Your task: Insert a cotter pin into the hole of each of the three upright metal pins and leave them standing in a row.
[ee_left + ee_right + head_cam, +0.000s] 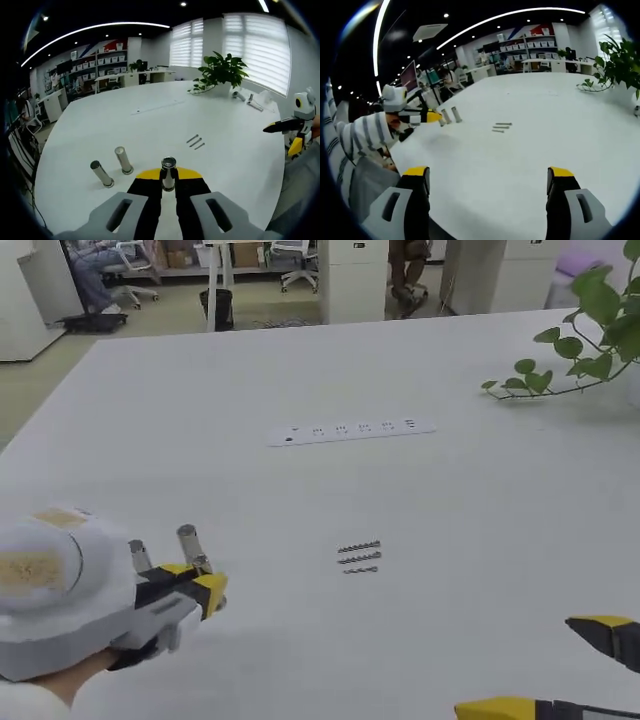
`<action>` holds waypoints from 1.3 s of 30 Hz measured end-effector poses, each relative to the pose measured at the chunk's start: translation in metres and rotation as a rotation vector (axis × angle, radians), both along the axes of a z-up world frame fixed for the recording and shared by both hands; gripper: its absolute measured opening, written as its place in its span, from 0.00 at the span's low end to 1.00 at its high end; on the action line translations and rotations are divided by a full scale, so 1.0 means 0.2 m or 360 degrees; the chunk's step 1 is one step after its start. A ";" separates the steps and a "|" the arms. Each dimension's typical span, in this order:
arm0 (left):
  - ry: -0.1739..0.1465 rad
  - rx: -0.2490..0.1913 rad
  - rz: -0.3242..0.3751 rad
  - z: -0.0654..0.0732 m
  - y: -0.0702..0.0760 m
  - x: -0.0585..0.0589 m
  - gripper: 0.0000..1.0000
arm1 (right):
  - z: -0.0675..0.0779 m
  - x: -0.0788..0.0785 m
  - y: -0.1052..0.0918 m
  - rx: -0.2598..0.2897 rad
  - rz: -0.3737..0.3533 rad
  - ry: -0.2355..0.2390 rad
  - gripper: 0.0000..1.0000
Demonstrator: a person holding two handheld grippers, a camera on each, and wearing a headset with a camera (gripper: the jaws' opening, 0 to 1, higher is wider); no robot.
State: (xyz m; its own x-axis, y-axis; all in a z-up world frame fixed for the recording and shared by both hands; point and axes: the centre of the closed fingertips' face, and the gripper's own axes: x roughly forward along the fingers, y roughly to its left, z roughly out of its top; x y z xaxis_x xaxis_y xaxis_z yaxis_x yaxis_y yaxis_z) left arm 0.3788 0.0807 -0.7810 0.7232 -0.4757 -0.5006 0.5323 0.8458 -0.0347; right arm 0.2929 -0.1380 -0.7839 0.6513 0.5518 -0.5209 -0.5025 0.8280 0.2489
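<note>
From the head view we look down across the tabletop [300, 360]; both gripper views skim low over it, sharing the cotter pins [359, 557].

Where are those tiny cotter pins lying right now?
In the head view, the three cotter pins lie side by side on the white table, nearer than the power strip and right of the left gripper, which grips a metal pin.

Pale grey rounded plastic left gripper [205, 590] has black jaws tipped yellow; behind that gripper, a grey-and-white striped sleeve [365, 135]
</note>
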 end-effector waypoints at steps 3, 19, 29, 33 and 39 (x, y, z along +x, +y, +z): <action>0.0035 -0.0024 -0.0006 -0.02 -0.03 -0.03 0.07 | 0.00 0.00 -0.01 0.0004 -0.0024 -0.0002 0.99; 0.0165 0.0009 -0.0081 -0.23 -0.13 -0.13 0.07 | 0.02 0.02 0.00 0.0056 -0.0068 -0.0047 1.00; 0.0177 0.0051 -0.0059 -0.28 -0.12 -0.15 0.07 | 0.01 0.00 0.02 0.0056 -0.0049 -0.0021 1.00; 0.0183 0.0012 -0.0047 -0.28 -0.13 -0.15 0.07 | 0.01 0.00 0.02 0.0053 -0.0035 -0.0026 1.00; 0.0177 -0.0016 -0.0048 -0.28 -0.14 -0.16 0.07 | 0.00 0.01 0.02 0.0042 -0.0026 -0.0018 1.00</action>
State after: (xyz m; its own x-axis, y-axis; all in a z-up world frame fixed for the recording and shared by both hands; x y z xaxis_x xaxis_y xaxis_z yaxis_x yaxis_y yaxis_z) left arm 0.3460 0.0532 -0.8374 0.6486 -0.5019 -0.5722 0.5500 0.8287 -0.1034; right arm 0.2939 -0.1343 -0.7832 0.6662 0.5545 -0.4987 -0.4919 0.8293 0.2651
